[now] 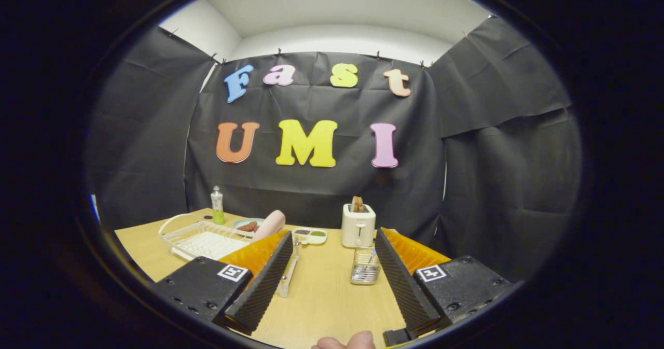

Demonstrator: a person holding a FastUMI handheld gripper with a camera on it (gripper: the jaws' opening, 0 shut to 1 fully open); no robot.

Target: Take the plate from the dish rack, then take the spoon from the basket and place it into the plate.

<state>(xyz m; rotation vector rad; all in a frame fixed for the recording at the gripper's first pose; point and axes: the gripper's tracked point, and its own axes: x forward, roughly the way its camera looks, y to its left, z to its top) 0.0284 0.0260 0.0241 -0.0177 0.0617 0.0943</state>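
Tongs (332,266) spread wide, holding nothing, raised over the table (321,297) to line up an approach. Pink plate (270,225) stands in the dish rack (199,240) beyond the left finger; basket (365,267) with spoon (371,258) just inside the right finger.

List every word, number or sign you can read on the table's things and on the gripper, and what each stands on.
Nothing can be read as text.
Bottle: label too small to read.
Toaster: no marking legible.
Gripper: a square black-and-white marker behind each finger, a pattern rather than words. Its fingers stand open over the table, holding nothing.
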